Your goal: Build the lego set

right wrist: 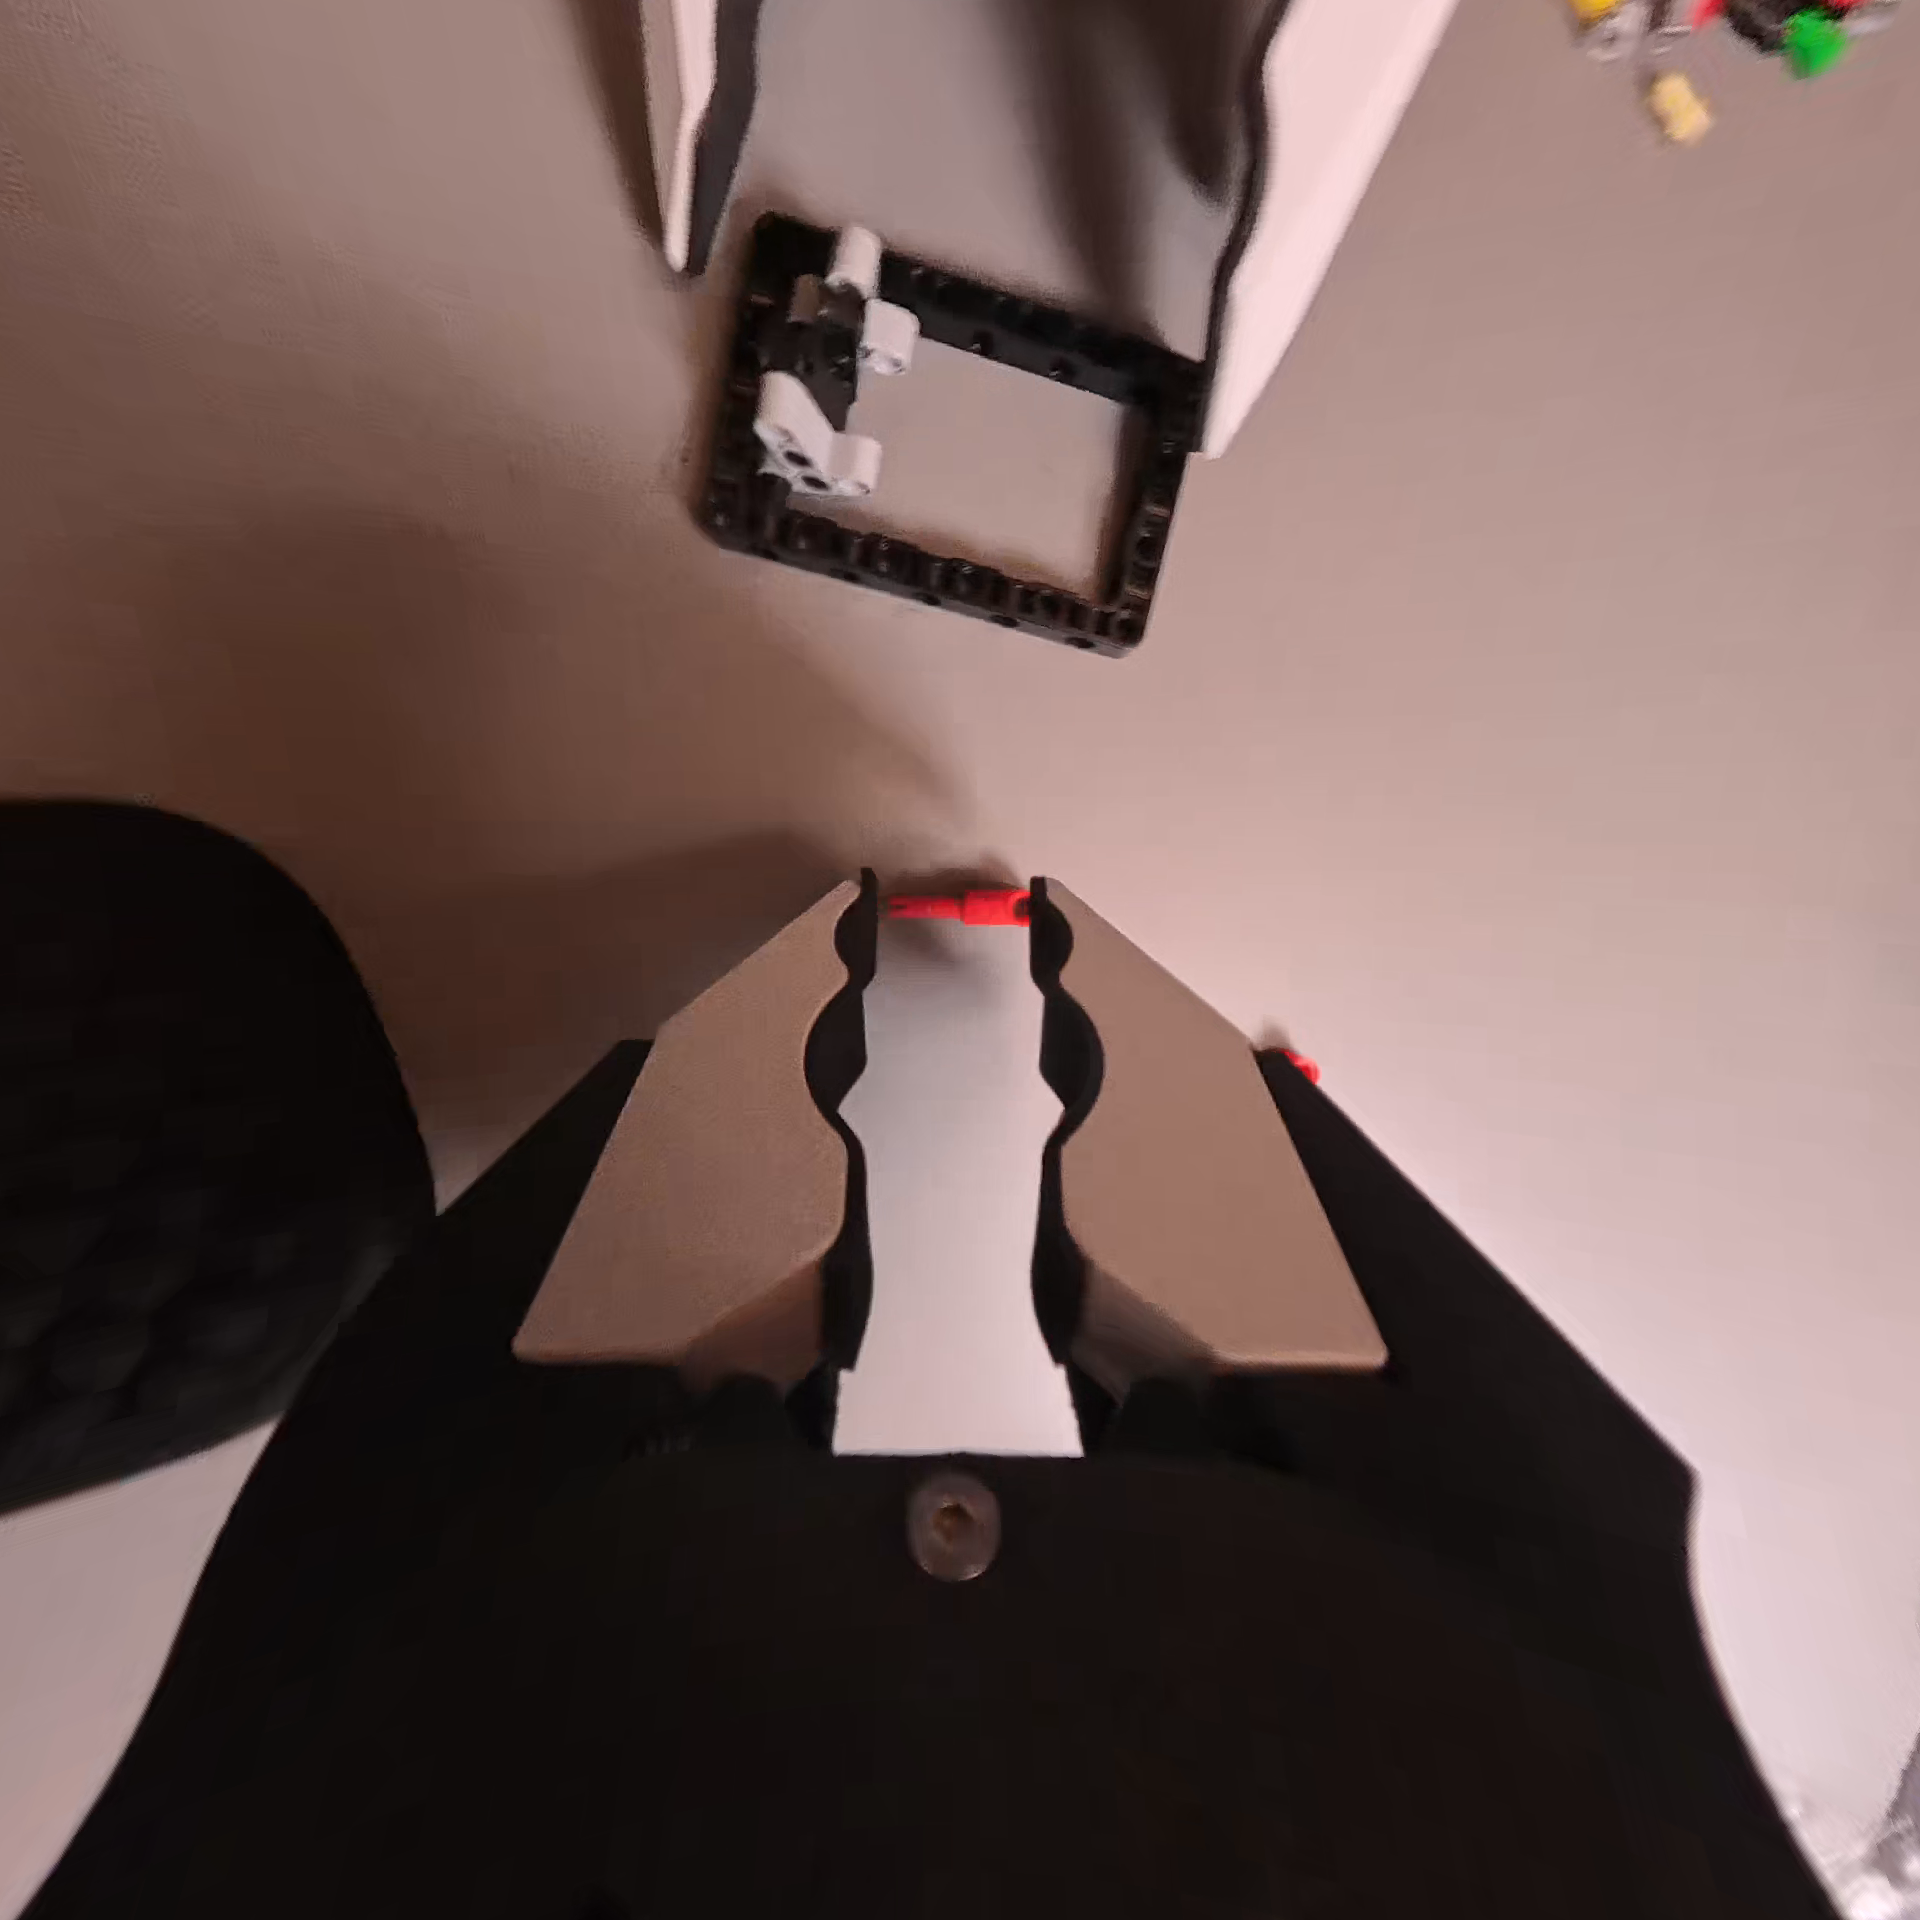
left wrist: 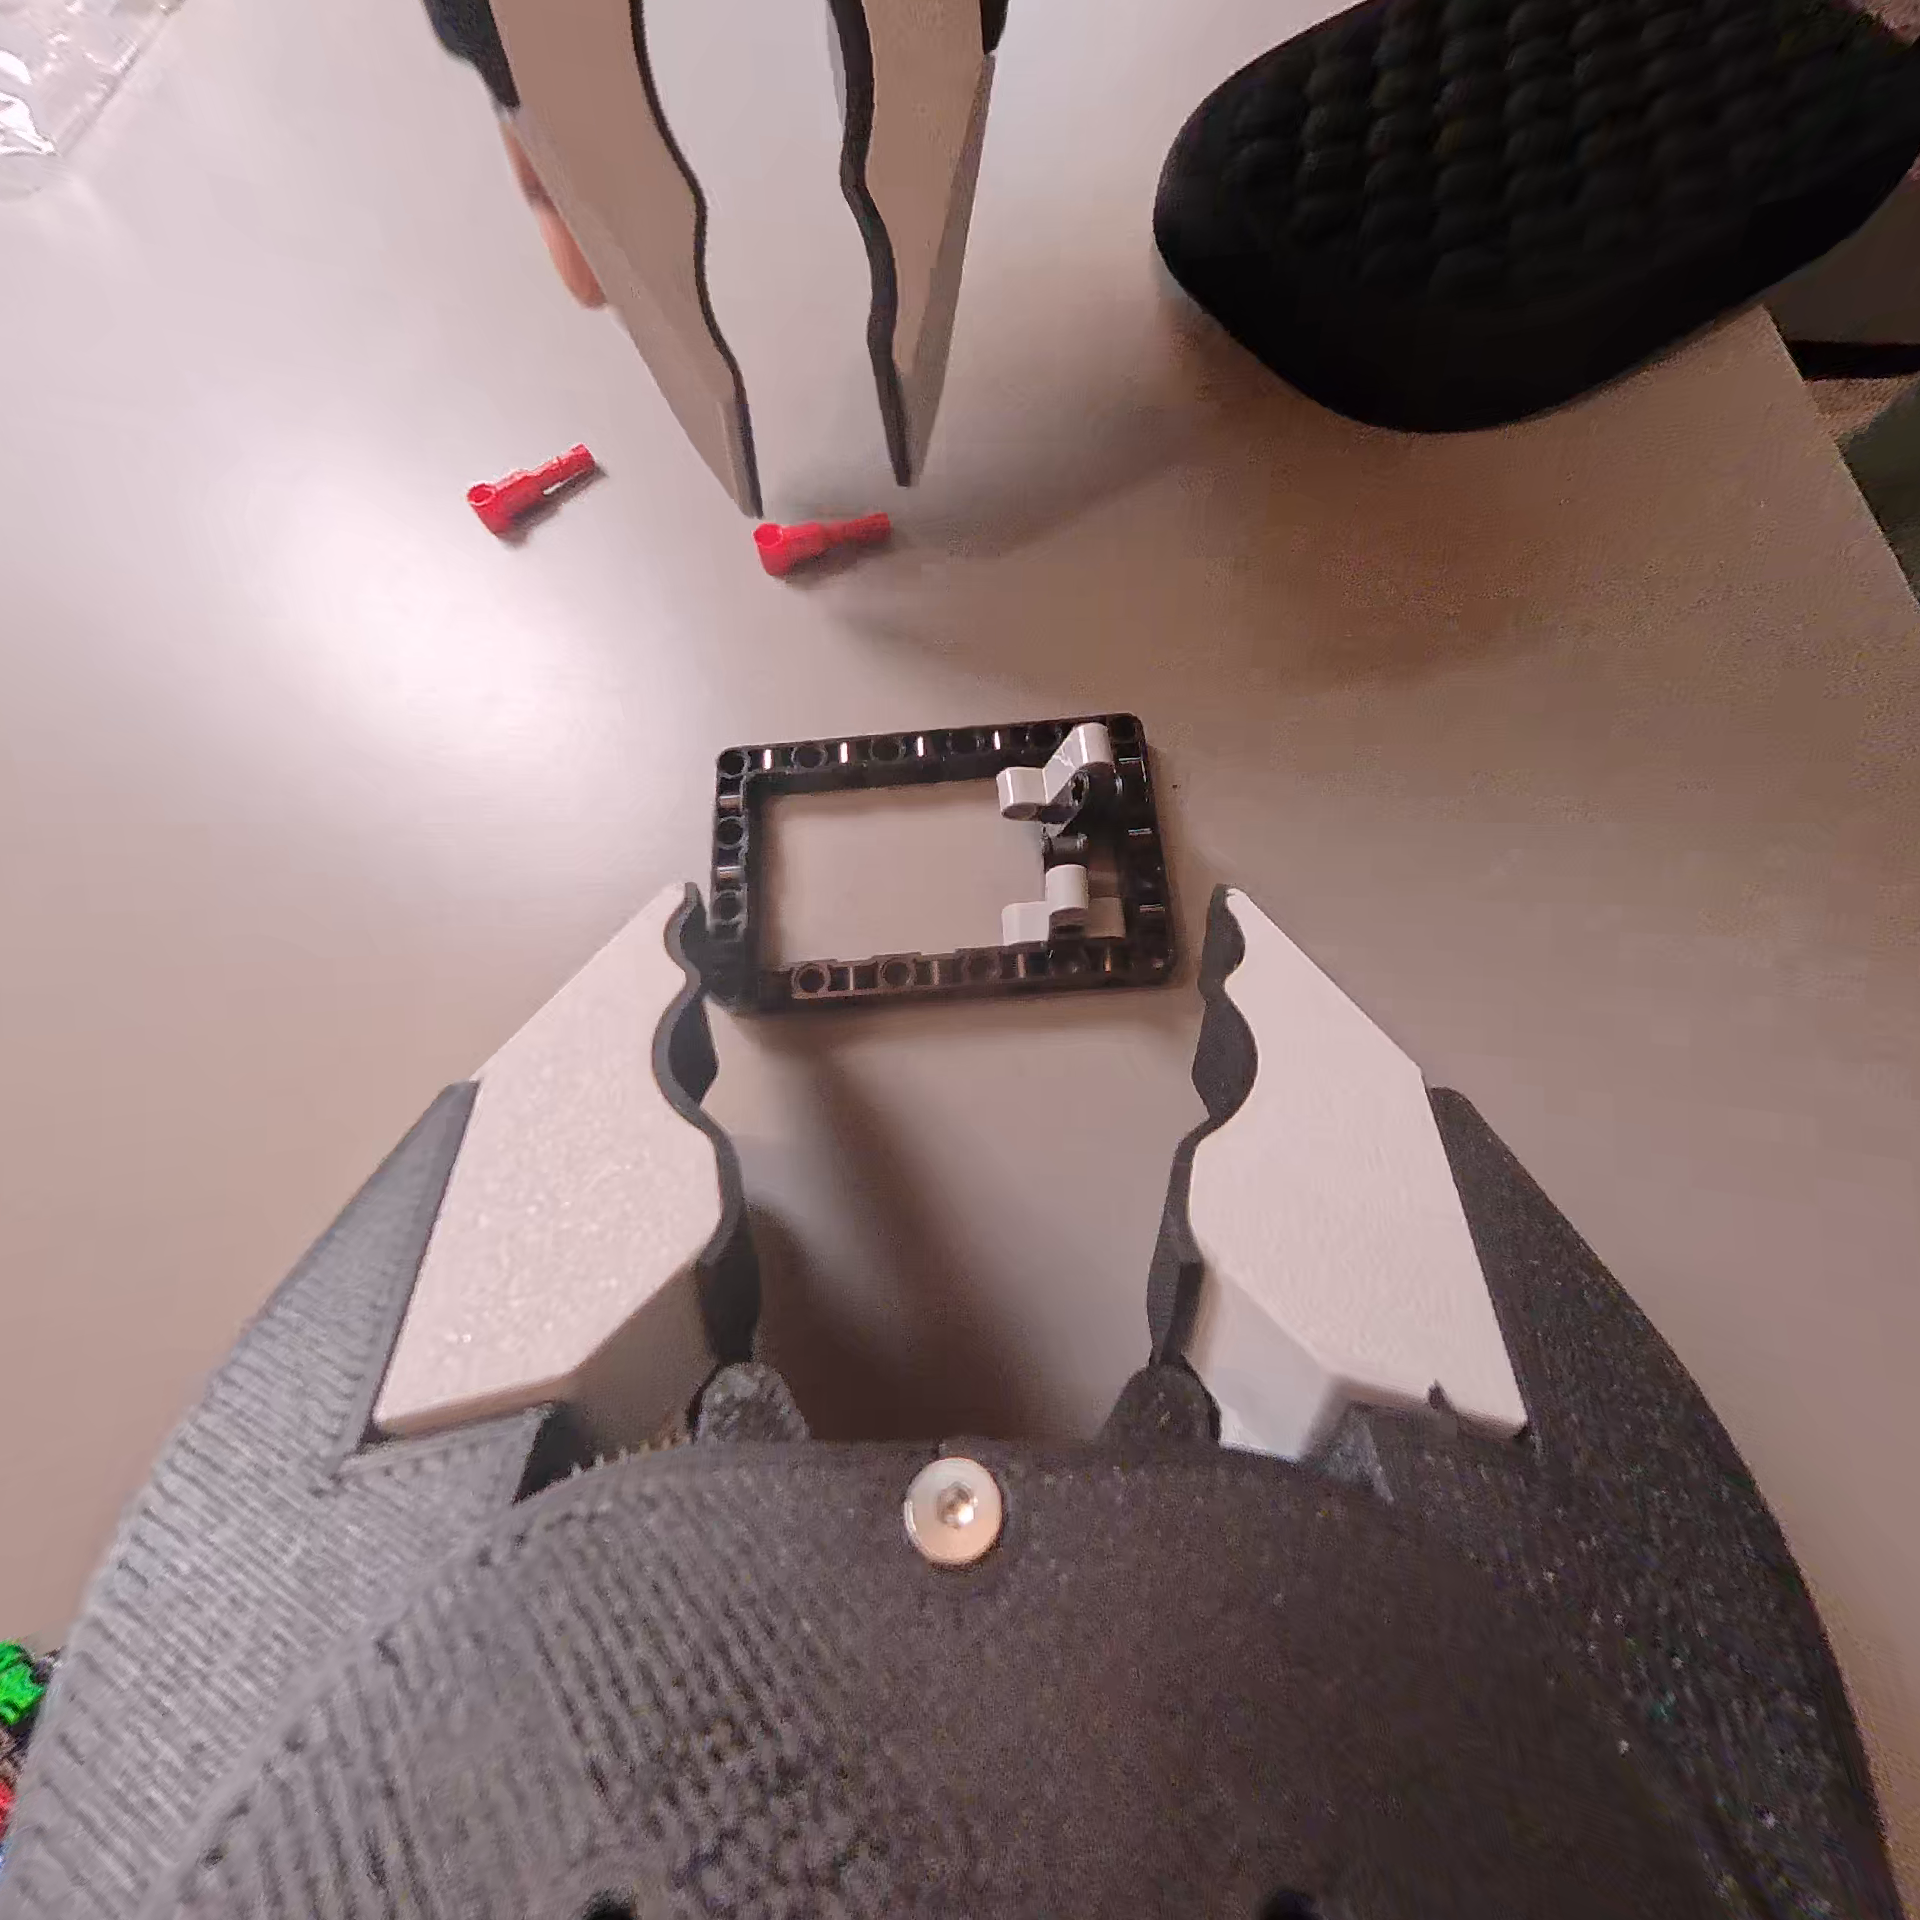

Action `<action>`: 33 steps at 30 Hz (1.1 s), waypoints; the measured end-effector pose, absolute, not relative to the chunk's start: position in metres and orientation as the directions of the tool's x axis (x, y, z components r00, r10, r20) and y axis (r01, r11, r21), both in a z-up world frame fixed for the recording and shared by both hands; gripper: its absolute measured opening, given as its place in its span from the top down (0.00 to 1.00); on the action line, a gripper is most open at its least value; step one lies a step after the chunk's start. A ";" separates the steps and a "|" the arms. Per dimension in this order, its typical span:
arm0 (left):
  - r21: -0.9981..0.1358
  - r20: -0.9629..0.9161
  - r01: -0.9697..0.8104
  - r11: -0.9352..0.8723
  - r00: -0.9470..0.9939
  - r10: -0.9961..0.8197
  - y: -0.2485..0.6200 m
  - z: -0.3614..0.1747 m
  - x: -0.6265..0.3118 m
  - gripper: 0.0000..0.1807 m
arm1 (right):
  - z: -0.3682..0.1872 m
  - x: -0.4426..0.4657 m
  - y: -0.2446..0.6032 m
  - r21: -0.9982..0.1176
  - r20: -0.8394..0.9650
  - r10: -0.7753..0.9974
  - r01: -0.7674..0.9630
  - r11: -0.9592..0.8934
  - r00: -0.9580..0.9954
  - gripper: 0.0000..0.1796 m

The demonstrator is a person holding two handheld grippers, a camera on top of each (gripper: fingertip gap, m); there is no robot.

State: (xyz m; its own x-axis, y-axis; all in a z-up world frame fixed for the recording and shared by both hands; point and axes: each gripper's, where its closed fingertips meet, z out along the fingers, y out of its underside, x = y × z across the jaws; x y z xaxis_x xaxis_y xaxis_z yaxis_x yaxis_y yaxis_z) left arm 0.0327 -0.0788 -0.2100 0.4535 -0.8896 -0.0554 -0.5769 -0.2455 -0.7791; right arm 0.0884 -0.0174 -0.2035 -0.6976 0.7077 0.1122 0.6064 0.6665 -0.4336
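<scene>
A black rectangular lego frame (left wrist: pixel 764 758) lies flat on the tan table, with two light grey connectors (left wrist: pixel 1060 784) pinned inside its right end. My left gripper (left wrist: pixel 956 925) is open wide, its tips on either side of the frame's near end, and the left fingertip (left wrist: pixel 686 935) touches the near-left corner. My right gripper (right wrist: pixel 954 899) is low over the table, open by a narrow gap, with a red pin (right wrist: pixel 956 906) lying crosswise between its tips. The left wrist view shows this pin (left wrist: pixel 821 542) on the table just under the right gripper (left wrist: pixel 828 497). The frame (right wrist: pixel 935 582) lies beyond.
A second red pin (left wrist: pixel 530 488) lies left of the first and peeks out beside the right finger (right wrist: pixel 1294 1062). A large black tyre (left wrist: pixel 1538 208) sits at the table's edge. Loose coloured pieces (right wrist: pixel 1766 31) and a yellow piece (right wrist: pixel 1678 109) lie far off. A clear plastic bag (left wrist: pixel 52 94) is at the corner. Tip to tip, the grippers are about 10 cm apart. To reach the yellow piece (right wrist: pixel 1678 109) in a straight line is about 12 cm for my left fingers, about 20 cm for my right.
</scene>
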 end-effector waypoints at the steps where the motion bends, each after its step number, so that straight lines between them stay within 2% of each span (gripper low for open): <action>1: -0.784 -0.051 -0.569 -0.247 0.456 -0.888 -0.078 -0.209 0.032 0.48 | -0.206 0.088 -0.018 -0.404 0.091 0.674 0.591 0.698 -0.733 0.82; 4: -0.794 -0.035 -0.550 -0.259 0.467 -0.883 -0.076 -0.208 0.028 0.49 | -0.213 0.090 -0.021 -0.324 0.009 0.598 0.564 0.760 -0.801 0.77; 7: -0.802 -0.023 -0.535 -0.265 0.470 -0.882 -0.076 -0.206 0.026 0.50 | -0.220 0.095 -0.018 -0.261 -0.047 0.569 0.560 0.786 -0.821 0.76; 11: -0.802 -0.024 -0.539 -0.258 0.461 -0.887 -0.079 -0.207 0.025 0.50 | -0.215 0.105 -0.014 -0.305 -0.062 0.641 0.626 0.718 -0.765 0.78; 15: -0.801 -0.019 -0.539 -0.259 0.456 -0.890 -0.079 -0.207 0.026 0.50 | -0.210 0.117 -0.017 -0.415 -0.037 0.746 0.690 0.593 -0.664 0.82; 18: -0.799 -0.023 -0.541 -0.263 0.464 -0.886 -0.078 -0.208 0.025 0.50 | -0.207 0.114 -0.008 -0.495 0.023 0.849 0.731 0.468 -0.528 0.83; 22: -0.794 -0.037 -0.548 -0.261 0.473 -0.881 -0.077 -0.209 0.025 0.50 | -0.204 0.107 -0.013 -0.596 0.010 0.943 0.755 0.273 -0.332 0.81; 28: -0.799 -0.011 -0.531 -0.283 0.483 -0.876 -0.075 -0.208 0.024 0.50 | -0.218 0.102 -0.016 -0.567 0.041 0.966 0.790 0.231 -0.253 0.80; 31: -0.806 -0.012 -0.521 -0.280 0.487 -0.873 -0.075 -0.206 0.024 0.50 | -0.218 0.093 -0.015 -0.573 0.033 0.953 0.776 0.264 -0.300 0.84; 33: -0.806 -0.009 -0.521 -0.282 0.488 -0.873 -0.075 -0.206 0.024 0.51 | -0.218 0.089 -0.019 -0.570 0.020 0.928 0.758 0.316 -0.372 0.91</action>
State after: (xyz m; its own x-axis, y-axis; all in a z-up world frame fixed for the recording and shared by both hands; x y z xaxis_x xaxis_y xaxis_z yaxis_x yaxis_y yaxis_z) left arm 0.0239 -0.0748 -0.2061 0.4876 -0.8730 -0.0095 -0.5209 -0.2822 -0.8056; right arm 0.0893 -0.0195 -0.2178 -0.3716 0.9282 0.0197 0.7584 0.3157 -0.5701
